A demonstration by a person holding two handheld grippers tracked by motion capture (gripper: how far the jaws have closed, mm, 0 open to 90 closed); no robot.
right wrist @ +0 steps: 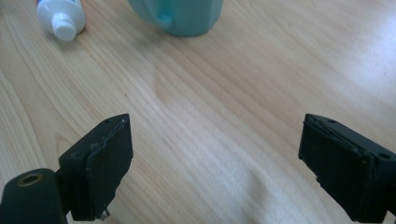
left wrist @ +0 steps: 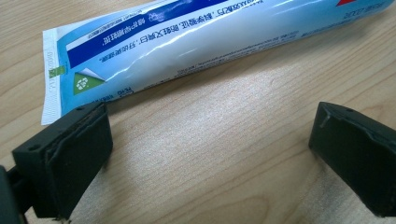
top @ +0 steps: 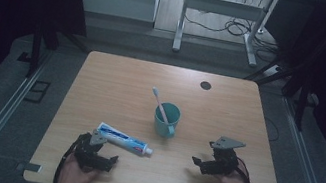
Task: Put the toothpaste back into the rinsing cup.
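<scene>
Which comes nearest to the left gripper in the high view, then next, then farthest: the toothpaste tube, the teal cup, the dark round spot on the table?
1. Toothpaste tube: beside the left gripper.
2. Teal cup: table's middle.
3. Dark round spot: far edge.

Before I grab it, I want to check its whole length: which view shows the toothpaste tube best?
The high view: the whole toothpaste tube lies flat there. The left gripper view has its crimped end close up; the right gripper view just its white cap.
</scene>
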